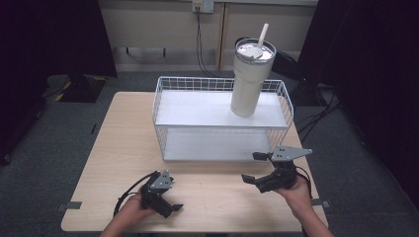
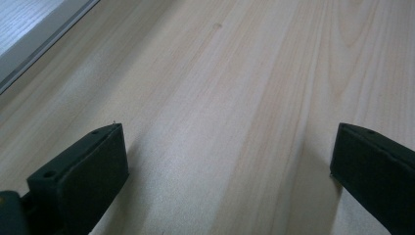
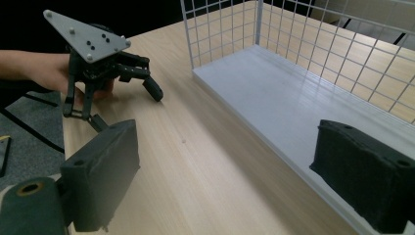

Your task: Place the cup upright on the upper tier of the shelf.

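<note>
We find both grippers low over the near edge of the table (image 1: pixel 118 148), jaws apart and empty: the left gripper (image 1: pixel 165 205) at near left, the right gripper (image 1: pixel 257 170) just in front of the wire rack (image 1: pixel 160 106). The tumbler (image 1: pixel 249 81) stands upright on the rack's upper shelf, far right, straw up. We judge the reach not begun; we advise lifting the right gripper above the rim, squaring the jaws to the tumbler's narrower lower body, and closing without tipping it.

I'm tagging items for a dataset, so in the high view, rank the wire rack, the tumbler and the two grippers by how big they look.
1. Wire rack, largest.
2. Tumbler, tall, standing on the rack's upper shelf.
3. Right gripper and left gripper: both look about alike, so no ranking between them.
</note>
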